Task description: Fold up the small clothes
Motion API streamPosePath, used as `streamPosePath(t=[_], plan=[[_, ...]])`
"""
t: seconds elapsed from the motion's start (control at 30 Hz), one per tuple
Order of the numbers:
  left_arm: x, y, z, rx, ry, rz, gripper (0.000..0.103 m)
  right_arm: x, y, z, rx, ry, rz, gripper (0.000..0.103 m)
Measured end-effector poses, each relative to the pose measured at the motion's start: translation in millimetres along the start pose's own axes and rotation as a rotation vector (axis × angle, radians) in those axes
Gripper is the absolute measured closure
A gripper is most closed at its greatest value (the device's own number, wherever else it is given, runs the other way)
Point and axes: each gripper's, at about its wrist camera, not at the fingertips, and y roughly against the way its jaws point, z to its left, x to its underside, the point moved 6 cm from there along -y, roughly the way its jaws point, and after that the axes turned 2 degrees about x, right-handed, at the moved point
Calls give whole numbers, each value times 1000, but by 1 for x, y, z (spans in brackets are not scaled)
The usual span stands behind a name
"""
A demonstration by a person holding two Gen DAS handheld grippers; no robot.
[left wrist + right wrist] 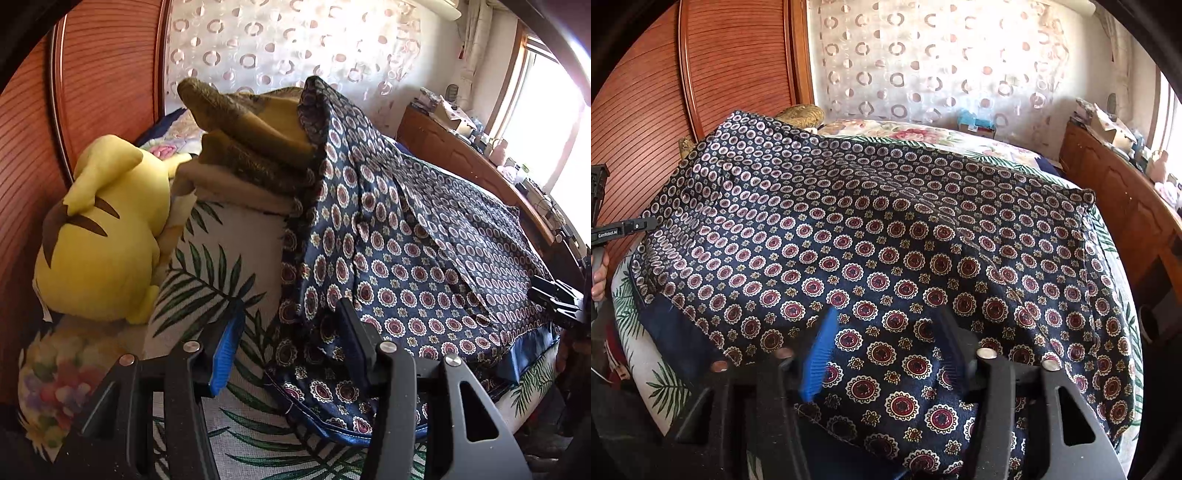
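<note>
left wrist view: bed [236,240] with a white cover printed with green palm leaves. ribbed red-brown wooden headboard [110,74] behind it, sheer curtain with ring pattern [295,48] on the back wall, wooden cabinet [461,158] along the right side cluttered with small items, bright window [546,122] above it. yellow plush toy [99,236] lies against the headboard, floral pillow [55,384] just below it. stack of olive and tan folded cloths [251,155] sits next to the plush.

navy patterned garment [406,240] with red and white medallions is spread over the bed, one edge draped up against the folded stack. its near hem lies between the fingers of the left claw [291,347], blue pad [225,354] on one side; jaws are wide apart, nothing pinched. right claw [554,299] shows at the far right edge of the garment, cannot tell its grip from here.

right wrist view: garment [886,240] fills most of the frame, spread across the bed [665,373]. right claw [882,347] is parted wide with fabric lying between and under the fingers, not clamped. left claw [646,223] is at the garment's left edge, held by a hand [600,273].
</note>
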Motion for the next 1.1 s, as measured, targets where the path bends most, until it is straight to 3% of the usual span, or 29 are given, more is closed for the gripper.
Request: streamPosePath(t=[0.47,0.77,0.83,0.9,0.93,1.1], plan=[[6,-2,-12,-3,-18,7,51,-1,-7,3,1,5,22,43],[6,-3,-15,1,-28,6,57,0,-8,3,0,3,20,42],[6,-3,-15,9,-31,8,64,0,-8,3,-1,2,20,42],[6,-3,-18,18,-35,12,87,0,-8,2,-1,3,20,42],[7,-4,-20,36,-38,16,94,0,-8,2,-1,3,20,42],[2,6,-36,93,-58,-22,99,1,-8,2,-5,-1,19,42]])
